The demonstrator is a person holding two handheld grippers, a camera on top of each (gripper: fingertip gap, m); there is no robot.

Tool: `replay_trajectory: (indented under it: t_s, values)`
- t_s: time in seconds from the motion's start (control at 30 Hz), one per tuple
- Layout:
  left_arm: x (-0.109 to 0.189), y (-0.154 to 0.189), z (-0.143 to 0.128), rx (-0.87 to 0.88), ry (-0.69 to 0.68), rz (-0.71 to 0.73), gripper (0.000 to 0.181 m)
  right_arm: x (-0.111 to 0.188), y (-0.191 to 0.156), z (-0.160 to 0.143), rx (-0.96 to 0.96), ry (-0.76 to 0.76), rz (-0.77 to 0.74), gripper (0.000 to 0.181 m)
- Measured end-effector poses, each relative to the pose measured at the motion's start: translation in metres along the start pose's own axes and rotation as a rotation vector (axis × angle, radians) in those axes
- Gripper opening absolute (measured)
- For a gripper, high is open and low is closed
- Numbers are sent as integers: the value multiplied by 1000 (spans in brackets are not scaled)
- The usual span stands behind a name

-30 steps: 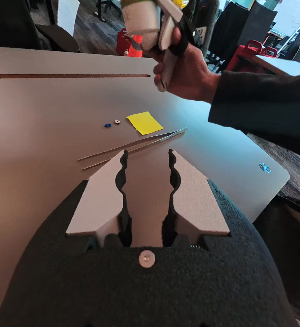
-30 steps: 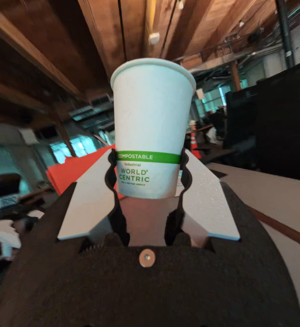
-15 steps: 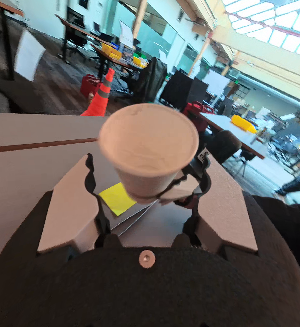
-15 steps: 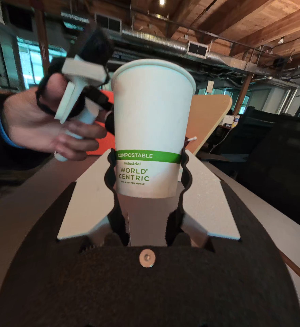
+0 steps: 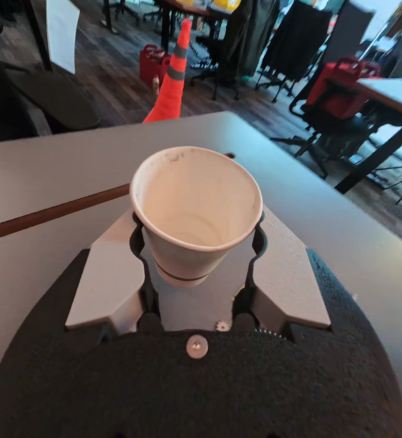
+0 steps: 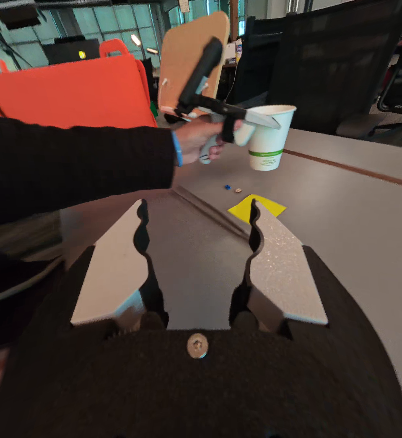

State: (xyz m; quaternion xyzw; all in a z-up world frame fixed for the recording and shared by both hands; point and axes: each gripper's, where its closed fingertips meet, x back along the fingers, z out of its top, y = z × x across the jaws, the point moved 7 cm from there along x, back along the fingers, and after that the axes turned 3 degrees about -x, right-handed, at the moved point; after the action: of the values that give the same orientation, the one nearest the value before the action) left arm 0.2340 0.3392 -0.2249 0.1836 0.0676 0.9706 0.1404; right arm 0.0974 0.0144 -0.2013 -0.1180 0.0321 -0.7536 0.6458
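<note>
A white paper cup (image 5: 196, 220) with a green band is gripped by the left gripper (image 5: 197, 237), whose fingers are closed against the cup wall just under the rim. The cup is held upright and clear of the grey desk (image 5: 313, 213); in the right wrist view the same cup (image 6: 268, 137) is seen hanging above the desk surface. Its inside appears empty, with faint marks near the rim.

The right gripper (image 6: 197, 237) is released, its fingers spread wide with nothing between them, and is poised low over the desk.

On the desk beneath and beside the cup lie a yellow sticky note (image 6: 266, 206), a pair of metal tweezers (image 6: 209, 211), a small blue part (image 6: 228, 187) and a small toothed wheel (image 6: 238, 190). An orange traffic cone (image 5: 172, 78) stands on the floor beyond.

Risk is judged as follows: the thin cup wall could be crushed or ovalled by excess squeeze, and the tapered side could slip downward through a light grip. The small parts could be scattered by a low pass.
</note>
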Motion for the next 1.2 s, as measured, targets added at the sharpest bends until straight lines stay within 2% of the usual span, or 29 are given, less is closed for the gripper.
replay_trajectory:
  t_s: [0.1, 0.17, 0.4, 0.57, 0.67, 0.8, 0.9, 1.0, 1.1, 1.2]
  values:
    - [-16, -13, -15, -9, -29, 12, 95, 40, -30, -14, -6, 54, -28, 83]
    - [-20, -14, -20, -11, -48, 19, 96, 53, -38, -14, 19, 49, -47, 79]
    - [-16, -2, -25, -91, -77, 54, 99, 42, -34, -20, 91, -43, -29, 90]
    - [6, 11, -25, -98, -81, 29, 104, 47, -34, -16, 96, -17, -39, 89]
    - [36, 23, -28, -115, -74, 18, 106, 51, -33, -14, 72, 0, -36, 89]
    - [98, 51, -35, -93, -39, 5, 106, 56, -30, -12, 64, 18, -54, 89]
    - [153, 96, -45, -54, 5, -19, 105, 60, -25, -10, 54, 12, -79, 88]
    - [199, 149, -63, 71, 62, -65, 105, 66, -21, -8, 51, 20, -111, 88]
    - [229, 190, -84, 158, 91, -53, 105, 70, -17, -7, 82, 16, -141, 86]
    - [240, 211, -100, 163, 145, -22, 104, 71, -16, -5, 91, 18, -151, 86]
